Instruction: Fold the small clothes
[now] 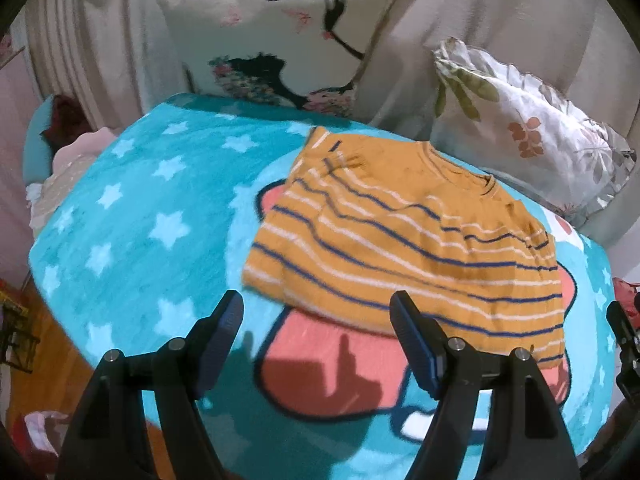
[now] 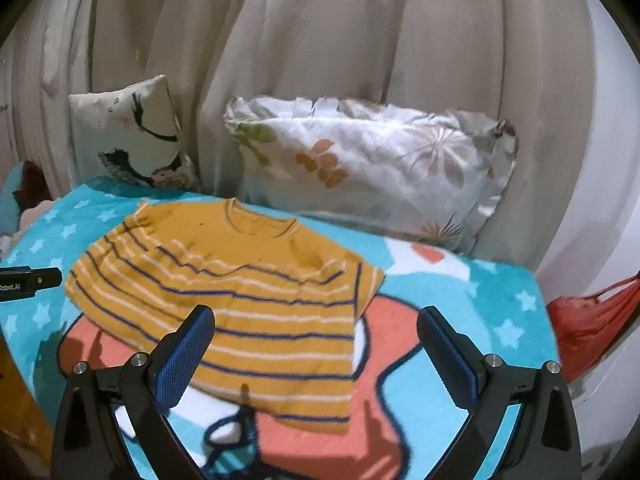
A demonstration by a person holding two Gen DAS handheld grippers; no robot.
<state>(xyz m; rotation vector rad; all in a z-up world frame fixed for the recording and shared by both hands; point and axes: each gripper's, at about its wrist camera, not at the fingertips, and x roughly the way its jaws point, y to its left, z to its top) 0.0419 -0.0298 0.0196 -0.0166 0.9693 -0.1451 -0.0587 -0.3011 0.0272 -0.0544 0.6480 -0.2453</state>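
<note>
Both sleeves look tucked; left claw [image 1: 316, 320] and right claw [image 2: 316, 332] hover wide apart, empty, above striped shirt [image 1: 404, 240]. Next: grab hem, fold upward.

Teal star blanket [image 1: 132, 216], bird-print cushion [image 1: 276, 36], floral pillow [image 2: 372, 168], beige curtain [image 2: 320, 40], red bag [image 2: 592, 320]

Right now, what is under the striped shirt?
The shirt lies on a turquoise star blanket, across its pink cartoon print. How the print runs beneath the shirt is covered.
</note>
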